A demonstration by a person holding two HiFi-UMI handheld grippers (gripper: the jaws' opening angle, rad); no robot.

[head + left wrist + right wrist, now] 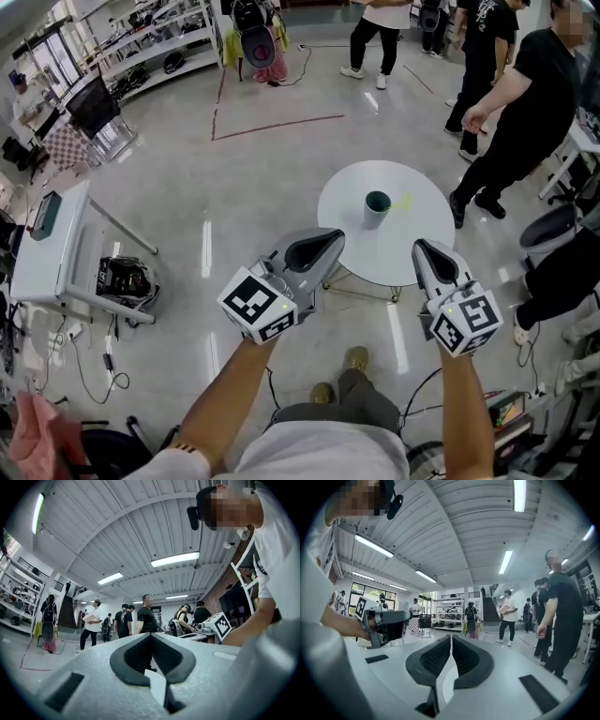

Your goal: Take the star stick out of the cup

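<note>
Left gripper (321, 247) and right gripper (428, 253): jaws closed, nothing between them, both held short of the round table (417, 180). Cup (377, 207) stands there, with a yellow-green stick (403, 201) just beside it.

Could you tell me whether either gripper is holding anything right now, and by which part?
Nothing is held: the left gripper and the right gripper both have their jaws shut, with nothing between them.

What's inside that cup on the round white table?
Nothing sticks out of the cup; its inside looks dark, the bottom hidden. A yellowish thing lies on the table beside it.
</note>
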